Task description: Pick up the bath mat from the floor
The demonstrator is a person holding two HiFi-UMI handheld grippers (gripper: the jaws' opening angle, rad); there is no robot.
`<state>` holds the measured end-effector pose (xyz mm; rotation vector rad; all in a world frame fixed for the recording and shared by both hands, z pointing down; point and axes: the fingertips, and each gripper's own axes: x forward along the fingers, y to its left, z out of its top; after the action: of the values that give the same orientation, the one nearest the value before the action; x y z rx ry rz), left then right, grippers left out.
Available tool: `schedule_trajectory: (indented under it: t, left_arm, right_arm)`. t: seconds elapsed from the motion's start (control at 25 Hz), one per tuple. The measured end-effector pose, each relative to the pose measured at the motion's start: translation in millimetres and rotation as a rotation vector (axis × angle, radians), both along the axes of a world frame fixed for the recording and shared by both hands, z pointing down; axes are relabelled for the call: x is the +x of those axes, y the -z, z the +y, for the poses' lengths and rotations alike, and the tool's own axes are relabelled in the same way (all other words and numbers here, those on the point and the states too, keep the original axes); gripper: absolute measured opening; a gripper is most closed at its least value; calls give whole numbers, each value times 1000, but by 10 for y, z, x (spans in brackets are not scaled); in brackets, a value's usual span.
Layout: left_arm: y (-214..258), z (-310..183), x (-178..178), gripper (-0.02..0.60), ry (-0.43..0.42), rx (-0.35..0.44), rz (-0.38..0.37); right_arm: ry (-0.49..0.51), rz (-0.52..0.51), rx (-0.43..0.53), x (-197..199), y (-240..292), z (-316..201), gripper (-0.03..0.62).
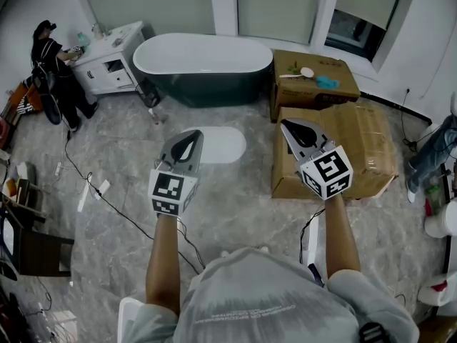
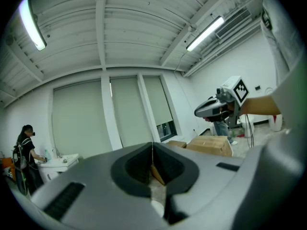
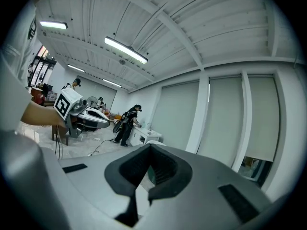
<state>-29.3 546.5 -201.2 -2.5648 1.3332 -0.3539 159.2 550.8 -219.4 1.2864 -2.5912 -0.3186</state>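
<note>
The white bath mat lay flat on the marble floor, just in front of the bathtub and near its middle. Nothing was touching the mat.

The left gripper was held out level above the floor on the near side of the bathtub. In the head view it covered the mat's left edge. Its jaws were closed together with nothing between them. The right gripper was held level further to the right of the bathtub. Its jaws were also closed and empty.

Two cardboard boxes stood to the right of the bathtub, and the right gripper showed in front of the nearer one. To the left of the bathtub a person in dark clothes stood at a white cabinet. A black cable trailed across the floor in front of the bathtub, to the left.
</note>
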Motion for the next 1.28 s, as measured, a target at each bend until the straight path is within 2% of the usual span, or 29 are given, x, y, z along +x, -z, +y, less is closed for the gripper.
schedule_trajectory:
  t: [0.36, 0.4, 0.48, 0.6, 0.64, 0.72, 0.76, 0.92, 1.12, 1.28]
  left_arm:
    - [-113, -58, 66, 20, 32, -35, 18]
    - [-110, -64, 59, 29, 41, -34, 23]
    - [-136, -84, 52, 133, 57, -42, 25]
    - [-220, -123, 107, 146, 66, -57, 19]
    - [-244, -130, 135, 145, 67, -62, 18]
    - [-295, -145, 194, 146, 71, -71, 14]
    - [-327, -155, 232, 146, 74, -76, 7]
    - [-435, -201, 424, 146, 89, -84, -7]
    - [-510, -352, 573, 153, 104, -93, -26]
    - [-555, -580, 544, 155, 109, -98, -45]
  right_arm:
    - [16, 18, -26, 116, -130, -93, 9]
    - [19, 23, -29, 128, -146, -104, 9]
    - [26, 28, -31, 158, -175, -134, 11]
    - [41, 21, -32, 239, -210, -198, 12]
    - [50, 16, -37, 264, -219, -218, 20]
    - [74, 10, -51, 301, -237, -251, 116]
    - [83, 11, -53, 327, -246, -269, 132]
    - [106, 6, -54, 490, -314, -366, 149]
    - [137, 24, -66, 603, -418, -574, 217]
    - [142, 17, -77, 600, -483, -804, 221]
